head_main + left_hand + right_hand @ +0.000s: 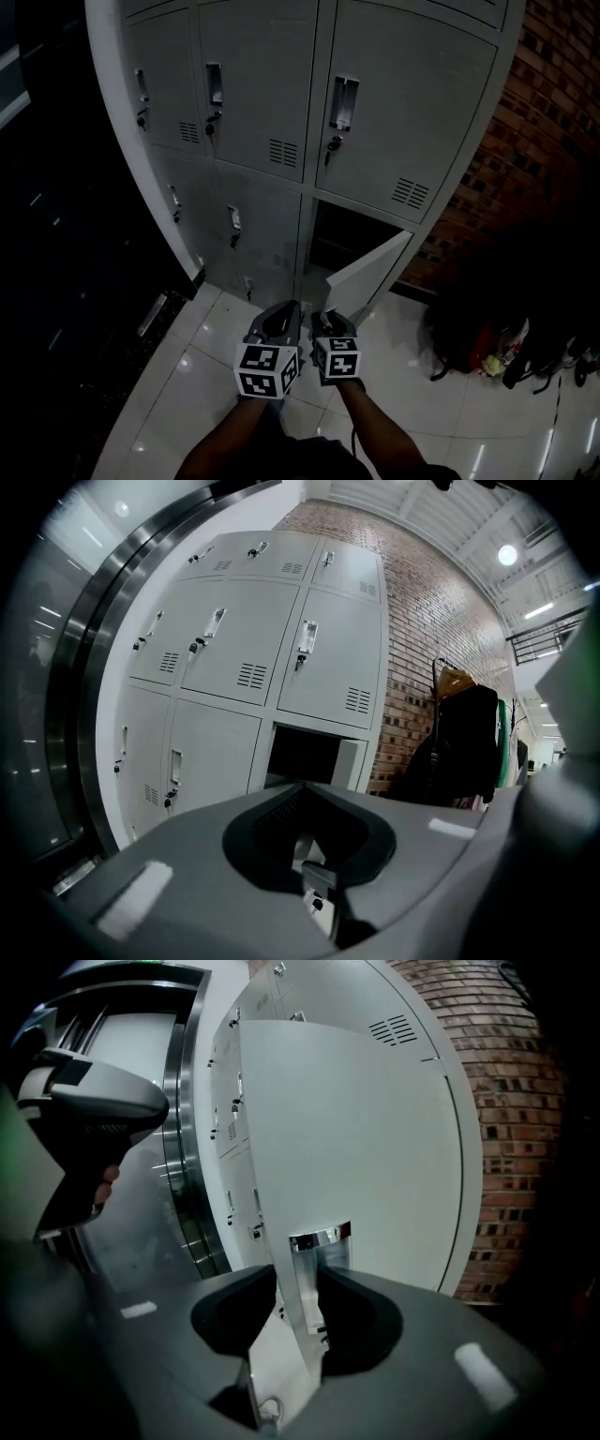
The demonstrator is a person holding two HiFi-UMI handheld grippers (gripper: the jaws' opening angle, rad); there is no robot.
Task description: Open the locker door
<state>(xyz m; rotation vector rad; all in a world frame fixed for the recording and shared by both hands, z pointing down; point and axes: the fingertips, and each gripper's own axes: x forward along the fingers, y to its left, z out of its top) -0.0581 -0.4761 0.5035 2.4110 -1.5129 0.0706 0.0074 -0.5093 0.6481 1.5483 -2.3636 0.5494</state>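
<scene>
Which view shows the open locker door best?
Right gripper view: the door fills the frame, edge clamped in the right gripper. Head view shows the door small, swung out. Left gripper view shows only a sliver.

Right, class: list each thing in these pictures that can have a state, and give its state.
Bottom-right locker door: swung partly open.
Other locker doors: closed.
Right tongs: shut on the open door's edge.
Left tongs: shut, holding nothing.
</scene>
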